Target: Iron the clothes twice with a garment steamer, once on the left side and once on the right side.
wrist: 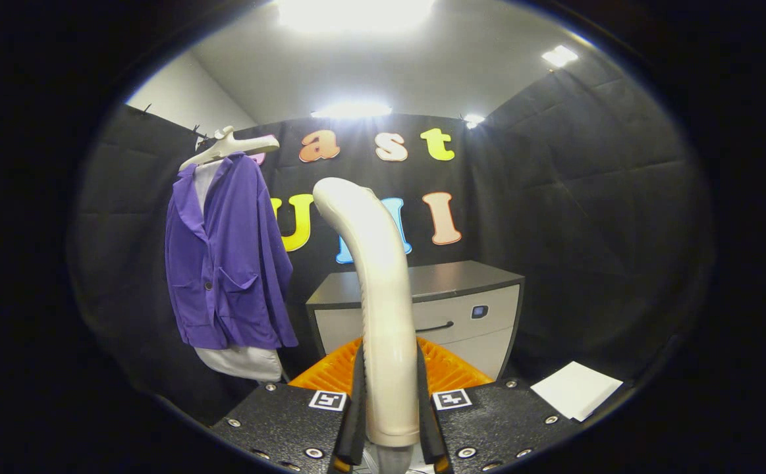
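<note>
A cream-white garment steamer stands upright between my fingers, its curved head rising ahead of them. My gripper is shut on the steamer's handle, both fingers pressing its sides. Off to the left and beyond the steamer, a purple jacket hangs on a white hanger against the black wall, over a white garment that shows below its hem. The steamer head is well apart from the jacket.
A grey-topped cabinet with a drawer handle stands beyond the steamer against the back wall. An orange ribbed piece lies just behind my fingers. A white sheet lies low to the right.
</note>
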A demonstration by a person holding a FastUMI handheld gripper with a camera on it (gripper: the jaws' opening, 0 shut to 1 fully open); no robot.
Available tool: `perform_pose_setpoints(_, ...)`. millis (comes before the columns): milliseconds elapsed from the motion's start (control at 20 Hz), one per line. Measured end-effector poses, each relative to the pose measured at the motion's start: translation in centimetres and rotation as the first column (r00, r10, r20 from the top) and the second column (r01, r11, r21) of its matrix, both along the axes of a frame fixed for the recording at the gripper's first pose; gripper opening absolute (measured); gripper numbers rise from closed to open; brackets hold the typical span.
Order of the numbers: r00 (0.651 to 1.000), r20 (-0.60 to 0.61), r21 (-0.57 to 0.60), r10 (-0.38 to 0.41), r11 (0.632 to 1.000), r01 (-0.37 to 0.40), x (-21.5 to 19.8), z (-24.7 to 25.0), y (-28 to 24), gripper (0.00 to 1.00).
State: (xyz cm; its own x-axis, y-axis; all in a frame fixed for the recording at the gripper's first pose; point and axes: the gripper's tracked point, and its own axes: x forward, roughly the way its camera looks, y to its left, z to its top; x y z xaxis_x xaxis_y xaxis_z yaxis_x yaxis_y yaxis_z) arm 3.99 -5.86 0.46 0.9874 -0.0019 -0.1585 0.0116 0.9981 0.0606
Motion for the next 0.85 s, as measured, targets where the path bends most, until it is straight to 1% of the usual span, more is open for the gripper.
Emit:
perform_pose_setpoints(450,1.0,-0.005,-0.029,0.019,0.999,-0.019,0.2,0.0,2.1,0.33)
perform_pose_setpoints(850,1.0,-0.012,-0.017,0.02,1.0,-0.021,-0.1,-0.2,1.9,0.34)
